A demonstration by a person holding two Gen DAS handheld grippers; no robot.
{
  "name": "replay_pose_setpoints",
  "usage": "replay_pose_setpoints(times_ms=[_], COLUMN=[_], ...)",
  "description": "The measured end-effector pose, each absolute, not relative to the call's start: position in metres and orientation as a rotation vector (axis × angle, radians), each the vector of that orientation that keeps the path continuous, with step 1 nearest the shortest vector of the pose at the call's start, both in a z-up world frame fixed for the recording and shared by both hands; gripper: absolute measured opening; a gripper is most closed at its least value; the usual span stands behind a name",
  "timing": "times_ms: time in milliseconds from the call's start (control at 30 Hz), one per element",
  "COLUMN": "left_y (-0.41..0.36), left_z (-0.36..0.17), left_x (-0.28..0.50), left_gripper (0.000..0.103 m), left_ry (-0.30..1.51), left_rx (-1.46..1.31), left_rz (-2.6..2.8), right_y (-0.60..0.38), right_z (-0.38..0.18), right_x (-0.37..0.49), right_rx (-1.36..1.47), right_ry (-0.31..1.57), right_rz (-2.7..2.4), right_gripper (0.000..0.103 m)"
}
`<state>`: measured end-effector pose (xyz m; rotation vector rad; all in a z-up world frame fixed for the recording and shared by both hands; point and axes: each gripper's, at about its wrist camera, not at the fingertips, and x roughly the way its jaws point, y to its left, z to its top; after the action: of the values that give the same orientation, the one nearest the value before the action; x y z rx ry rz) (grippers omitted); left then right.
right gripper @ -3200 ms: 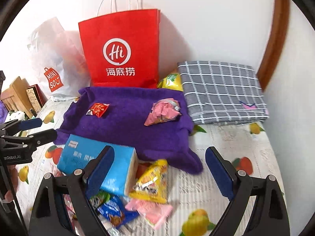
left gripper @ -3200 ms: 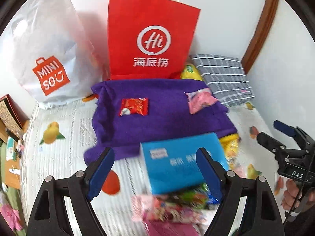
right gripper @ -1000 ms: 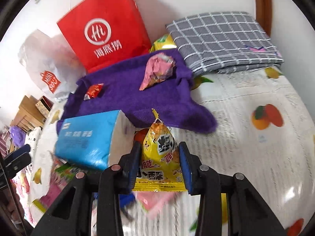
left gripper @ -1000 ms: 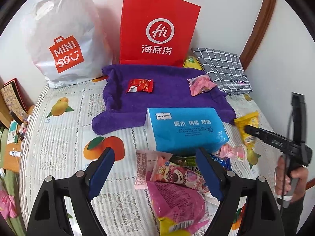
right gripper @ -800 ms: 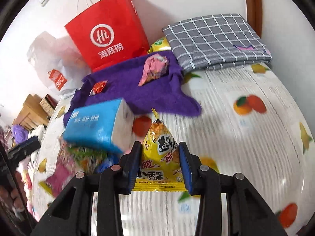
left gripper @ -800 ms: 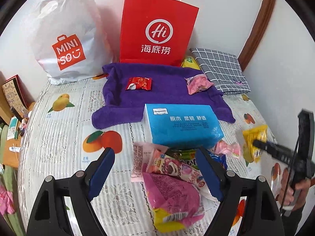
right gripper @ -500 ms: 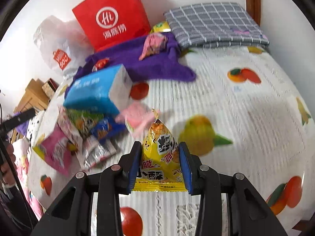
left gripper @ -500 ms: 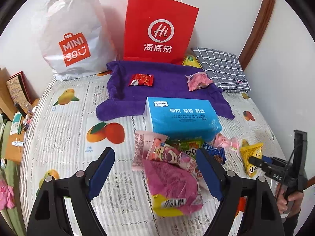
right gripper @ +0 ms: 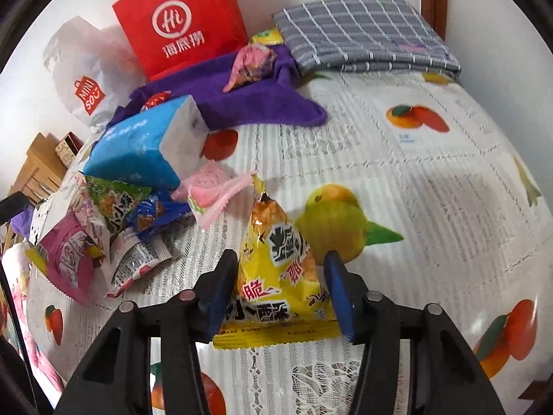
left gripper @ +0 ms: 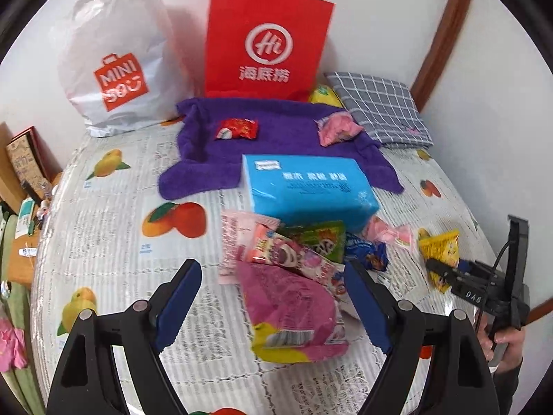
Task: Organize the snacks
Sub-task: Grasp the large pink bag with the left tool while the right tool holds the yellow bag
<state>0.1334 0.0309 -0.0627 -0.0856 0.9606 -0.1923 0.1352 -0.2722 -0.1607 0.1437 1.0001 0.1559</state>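
**Yellow snack packet let loose on the fruit-print cloth**

While the left gripper (left gripper: 273, 288) hangs with its jaws spread wide and nothing between them, the right gripper (right gripper: 280, 290) sits low over the tablecloth (right gripper: 432, 180) with the yellow snack packet (right gripper: 276, 276) standing between its blue pads. Its jaws have just been opening: the right-hand pad (right gripper: 337, 290) stands clear of the foil, and the other lies close along the packet's edge, whether touching I cannot tell. The packet's bottom seam rests on the cloth, beside a printed lemon and apart from the main heap.

That heap lies to the left of it: a pink wrapped sweet (right gripper: 211, 190), a blue packet (right gripper: 152, 212), a green packet (right gripper: 110, 197) and a large magenta bag (left gripper: 290, 307), all piled against a blue tissue pack (left gripper: 307, 183). Farther back, a purple towel (left gripper: 276, 131) carries 2 items, a small red packet (left gripper: 238, 128) and a pink one (left gripper: 337, 128). Behind the towel stand a red paper bag (left gripper: 266, 41) and a white plastic bag (left gripper: 117, 58), with a folded grey checked cloth (right gripper: 363, 31) in the corner.
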Motion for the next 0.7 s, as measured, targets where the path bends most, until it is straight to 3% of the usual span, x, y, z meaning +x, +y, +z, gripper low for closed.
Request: replay_pose_setpoints(times_ms=[700], left_y=[-0.014], left_z=[-0.122], left_x=[0.141], left_gripper=[0.084], left_ry=[1.096], left_rx=[0.122], left_rz=[-0.16], right_y=[-0.281], right_z=[-0.15], right_x=[0.108], right_rx=[0.142], right_ry=[0.955], right_rz=[0.152], right_gripper=[0.051])
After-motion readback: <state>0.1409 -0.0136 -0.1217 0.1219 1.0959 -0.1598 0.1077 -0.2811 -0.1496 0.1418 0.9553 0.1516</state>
